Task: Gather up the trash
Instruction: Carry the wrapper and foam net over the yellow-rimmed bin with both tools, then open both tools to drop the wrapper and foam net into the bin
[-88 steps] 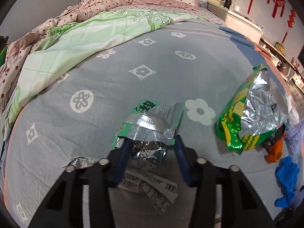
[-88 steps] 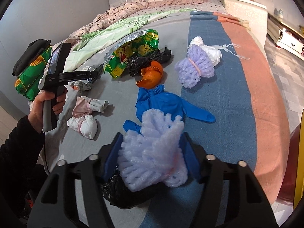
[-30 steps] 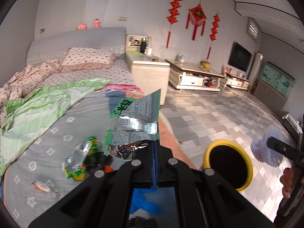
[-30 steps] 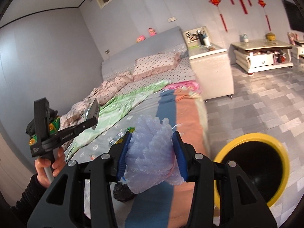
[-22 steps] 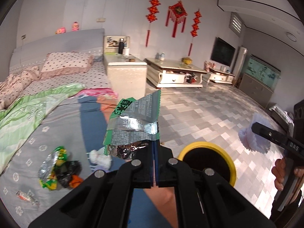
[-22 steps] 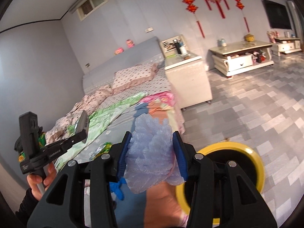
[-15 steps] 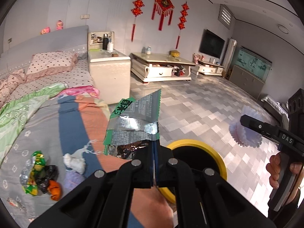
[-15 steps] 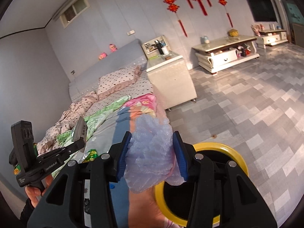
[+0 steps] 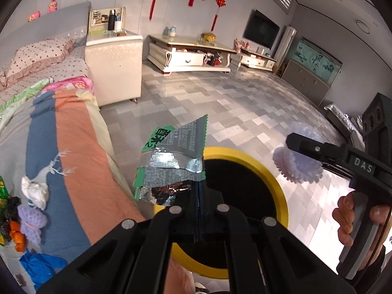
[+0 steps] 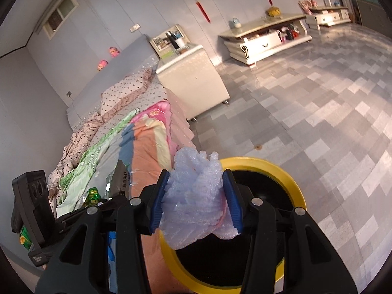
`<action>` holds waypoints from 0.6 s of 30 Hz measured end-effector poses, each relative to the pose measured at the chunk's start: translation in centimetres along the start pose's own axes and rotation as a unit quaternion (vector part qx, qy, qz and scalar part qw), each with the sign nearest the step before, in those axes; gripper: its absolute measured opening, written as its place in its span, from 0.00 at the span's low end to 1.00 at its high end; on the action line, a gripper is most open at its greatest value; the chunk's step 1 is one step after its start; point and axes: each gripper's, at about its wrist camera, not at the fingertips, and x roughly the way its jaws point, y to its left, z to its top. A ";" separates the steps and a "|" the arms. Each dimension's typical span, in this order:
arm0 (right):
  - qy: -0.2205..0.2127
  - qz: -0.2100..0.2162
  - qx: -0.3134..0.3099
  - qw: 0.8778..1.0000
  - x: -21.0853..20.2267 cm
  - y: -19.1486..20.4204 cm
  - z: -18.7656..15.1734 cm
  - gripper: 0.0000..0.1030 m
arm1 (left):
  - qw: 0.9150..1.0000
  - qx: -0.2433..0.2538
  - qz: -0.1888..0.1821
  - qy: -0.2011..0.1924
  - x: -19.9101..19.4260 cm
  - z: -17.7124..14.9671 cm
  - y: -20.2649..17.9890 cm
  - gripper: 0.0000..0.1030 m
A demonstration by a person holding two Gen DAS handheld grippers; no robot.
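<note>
Left tool clamped; right tool gripping.

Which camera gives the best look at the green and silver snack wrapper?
The left wrist view: the snack wrapper fills the centre, pinched in the left tongs. The right wrist view shows only a sliver at left.

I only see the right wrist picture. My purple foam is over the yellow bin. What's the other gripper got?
Observer: The left gripper is shut on a green and silver wrapper, by its lower right corner.
Operator: Is it over the bin too?
Observer: In the left wrist view the wrapper sits in front of the bin's near rim; how high above, I cannot tell.
Operator: Is more trash left on the bed?
Observer: Yes: a white wad, a purple foam net, orange scraps and a blue glove lie on the bed.
</note>
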 end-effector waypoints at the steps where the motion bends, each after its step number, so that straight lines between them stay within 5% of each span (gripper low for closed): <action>1: 0.006 -0.003 0.005 1.000 0.9 -0.3 -0.1 0.42 | 1.000 0.000 -0.003 0.006 0.7 -0.2 -0.2 0.01; 10: 0.025 -0.031 0.026 0.999 4.5 -2.9 -1.4 0.46 | 0.999 -0.002 -0.022 0.031 3.6 -1.1 -0.2 0.01; 12: 0.021 -0.037 0.028 0.999 4.5 -3.2 -1.4 0.49 | 0.999 -0.008 -0.029 0.034 3.6 -1.2 0.0 0.09; 14: 0.017 -0.043 0.032 0.998 4.2 -3.3 -1.4 0.52 | 0.999 -0.010 -0.026 0.028 3.4 -1.1 0.2 0.33; 18: 0.013 -0.055 0.035 0.998 3.9 -3.3 -1.6 0.63 | 1.000 -0.011 -0.018 0.019 2.7 -1.3 0.7 0.42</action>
